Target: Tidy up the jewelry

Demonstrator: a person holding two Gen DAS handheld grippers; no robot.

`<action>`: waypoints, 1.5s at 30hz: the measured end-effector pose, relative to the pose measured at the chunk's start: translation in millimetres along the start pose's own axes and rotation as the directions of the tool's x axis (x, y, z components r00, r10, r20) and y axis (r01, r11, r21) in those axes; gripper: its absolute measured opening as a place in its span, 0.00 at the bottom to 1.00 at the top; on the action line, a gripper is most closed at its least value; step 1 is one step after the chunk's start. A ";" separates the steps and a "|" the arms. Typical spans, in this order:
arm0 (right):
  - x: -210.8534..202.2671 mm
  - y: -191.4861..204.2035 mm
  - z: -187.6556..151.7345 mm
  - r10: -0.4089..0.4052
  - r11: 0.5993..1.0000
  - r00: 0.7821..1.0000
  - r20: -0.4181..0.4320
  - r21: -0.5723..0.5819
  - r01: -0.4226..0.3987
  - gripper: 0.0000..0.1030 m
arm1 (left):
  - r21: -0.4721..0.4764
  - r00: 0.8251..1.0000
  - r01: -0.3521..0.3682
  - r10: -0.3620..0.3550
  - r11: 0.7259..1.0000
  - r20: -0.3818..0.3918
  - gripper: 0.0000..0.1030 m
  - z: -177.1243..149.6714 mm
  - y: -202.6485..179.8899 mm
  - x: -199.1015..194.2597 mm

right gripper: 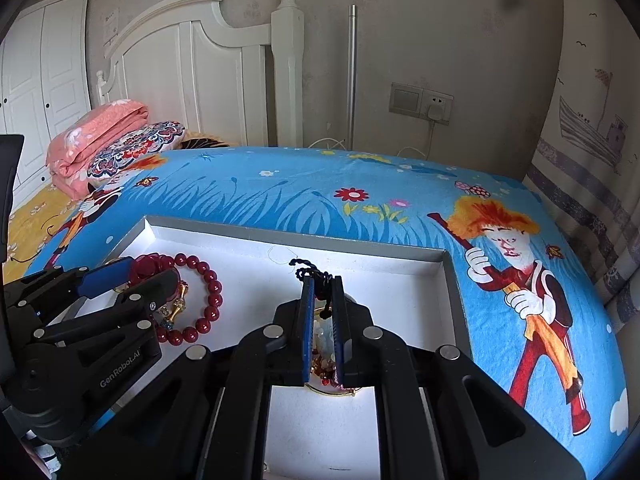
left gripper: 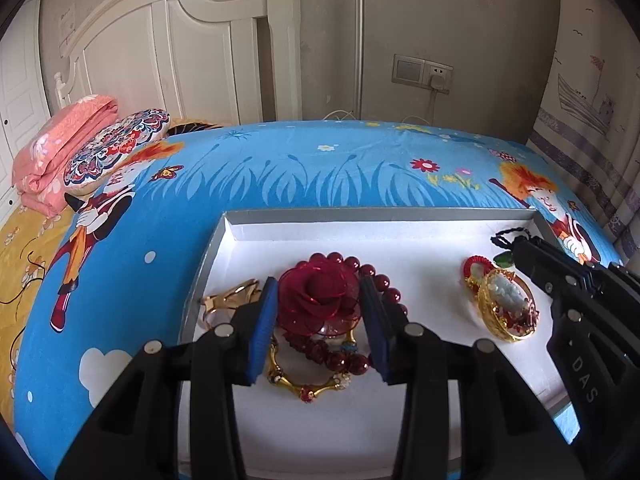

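Several pieces lie loose in the tray, so your sorting looks barely begun: your left hand-held gripper is spread around the rose, your right hand-held gripper pinching the pendant.

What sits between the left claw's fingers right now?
In the left wrist view, the left claw is open around a red rose ornament. The red bead bracelet curves behind it, inside the white tray.
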State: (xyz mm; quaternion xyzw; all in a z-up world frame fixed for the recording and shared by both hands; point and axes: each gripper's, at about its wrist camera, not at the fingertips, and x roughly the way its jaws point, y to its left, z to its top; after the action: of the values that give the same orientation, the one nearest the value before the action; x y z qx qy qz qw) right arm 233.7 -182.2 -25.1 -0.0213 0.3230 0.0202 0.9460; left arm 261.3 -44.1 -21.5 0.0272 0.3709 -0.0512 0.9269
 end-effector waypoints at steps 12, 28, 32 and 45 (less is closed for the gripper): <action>0.8 -6.3 -4.0 -0.024 0.999 1.000 -0.002 0.024 0.024 0.58 | 0.022 1.000 -0.009 0.009 1.000 0.027 0.61 0.1 -2.3 -4.1; 1.3 -16.3 -7.2 -0.033 0.999 0.999 -0.026 0.019 0.034 0.58 | -0.022 0.999 0.026 -0.025 0.999 0.033 0.83 4.2 4.4 -11.5; 6.0 -16.4 -8.1 -0.028 0.999 0.998 -0.063 0.020 0.029 0.58 | -0.011 0.998 0.015 -0.015 1.000 0.053 0.86 7.1 3.9 -15.2; 5.0 -17.2 -8.7 -0.032 0.997 0.991 -0.129 -0.069 0.024 0.78 | -0.003 0.998 0.008 -0.008 1.000 0.062 0.96 16.7 -2.3 -17.8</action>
State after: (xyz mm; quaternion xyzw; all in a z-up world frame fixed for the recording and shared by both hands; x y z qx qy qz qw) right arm 233.2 -199.7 -34.6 -0.0592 0.3827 0.0164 0.9218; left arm 259.6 -46.5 2.9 0.0226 0.3422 -0.0552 0.9377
